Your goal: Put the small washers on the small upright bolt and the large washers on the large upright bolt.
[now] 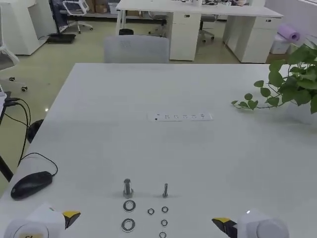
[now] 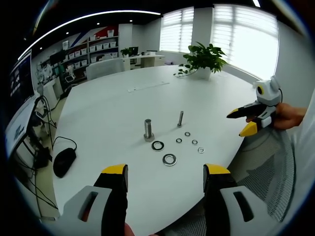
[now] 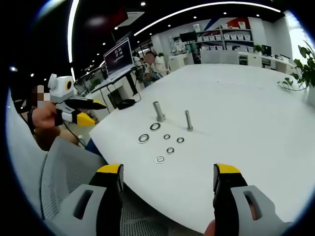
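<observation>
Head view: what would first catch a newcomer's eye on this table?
A thick upright steel bolt and a thin upright steel bolt stand near the front edge, round steel washers loose before them. A green leafy plant sits at the right, a black computer mouse at the left.

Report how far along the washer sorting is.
Done: nothing. The large bolt and small bolt both stand bare. In hand: nothing. The left gripper and right gripper are open and empty, held beyond the near edge of the table. Left: both large washers and all four small washers, lying flat in front of the bolts.
</observation>
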Action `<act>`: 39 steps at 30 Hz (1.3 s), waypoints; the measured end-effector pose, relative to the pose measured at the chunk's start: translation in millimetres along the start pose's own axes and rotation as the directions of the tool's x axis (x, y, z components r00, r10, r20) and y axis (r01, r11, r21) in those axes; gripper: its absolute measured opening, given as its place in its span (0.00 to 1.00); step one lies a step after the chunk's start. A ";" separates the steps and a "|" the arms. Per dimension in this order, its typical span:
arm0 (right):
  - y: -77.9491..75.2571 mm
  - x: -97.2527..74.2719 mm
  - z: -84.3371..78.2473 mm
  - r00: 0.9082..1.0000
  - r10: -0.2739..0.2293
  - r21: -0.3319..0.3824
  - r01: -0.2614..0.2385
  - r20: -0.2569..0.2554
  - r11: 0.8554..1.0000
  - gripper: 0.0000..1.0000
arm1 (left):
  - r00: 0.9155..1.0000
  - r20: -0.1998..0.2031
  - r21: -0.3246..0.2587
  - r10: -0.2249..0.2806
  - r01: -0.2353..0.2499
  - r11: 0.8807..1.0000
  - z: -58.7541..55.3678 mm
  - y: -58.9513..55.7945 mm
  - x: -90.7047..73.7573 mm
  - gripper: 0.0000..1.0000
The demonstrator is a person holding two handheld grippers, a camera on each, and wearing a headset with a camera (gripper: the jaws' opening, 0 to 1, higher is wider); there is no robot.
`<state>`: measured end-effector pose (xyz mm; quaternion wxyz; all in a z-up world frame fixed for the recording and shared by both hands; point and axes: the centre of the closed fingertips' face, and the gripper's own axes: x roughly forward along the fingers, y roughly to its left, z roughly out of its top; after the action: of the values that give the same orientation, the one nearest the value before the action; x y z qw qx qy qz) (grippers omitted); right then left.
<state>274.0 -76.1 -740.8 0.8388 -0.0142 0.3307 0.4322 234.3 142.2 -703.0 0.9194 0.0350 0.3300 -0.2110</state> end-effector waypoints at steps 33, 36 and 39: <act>6.9 4.0 -8.4 0.998 0.003 -0.067 -0.007 -0.065 0.998 0.66 | 1.000 -0.008 0.022 -0.022 0.022 1.000 -0.3 -5.8 -0.2 0.61; 7.7 10.4 -10.8 0.996 0.008 -0.098 -0.017 -0.093 0.995 0.65 | 1.000 -0.003 0.017 -0.019 0.019 1.000 -0.1 -5.2 -0.8 0.61; 9.2 23.0 -14.2 0.991 0.024 -0.133 -0.042 -0.134 0.990 0.63 | 1.000 0.002 0.008 -0.013 0.013 1.000 0.2 -4.7 -1.5 0.61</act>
<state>268.9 -58.3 -762.5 0.8049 -0.0944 0.3556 0.4656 231.5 138.5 -701.5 0.9181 0.0363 0.3287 -0.2184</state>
